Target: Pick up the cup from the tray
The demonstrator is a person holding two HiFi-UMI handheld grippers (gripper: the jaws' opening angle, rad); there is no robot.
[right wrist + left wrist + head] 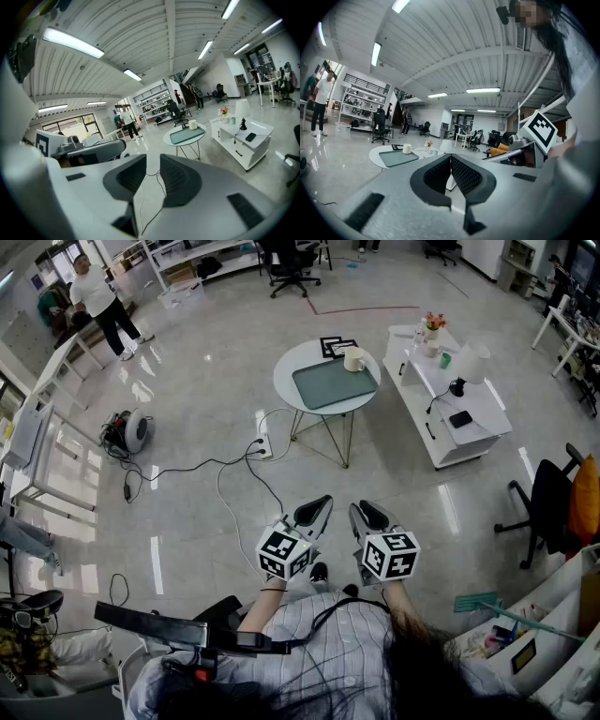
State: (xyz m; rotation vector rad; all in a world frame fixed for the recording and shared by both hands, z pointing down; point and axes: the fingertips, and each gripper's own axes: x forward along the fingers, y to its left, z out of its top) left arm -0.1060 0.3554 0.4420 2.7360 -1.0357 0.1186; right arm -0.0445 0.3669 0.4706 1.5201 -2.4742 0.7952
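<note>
Head view shows the cup upright at the upper-right corner of the tray on the round table, upper middle of the frame, well apart from both tongs at lower middle. The left gripper and right gripper are both clenched on nothing. The right one lies almost straight below the cup, so I judge it nearer.
</note>
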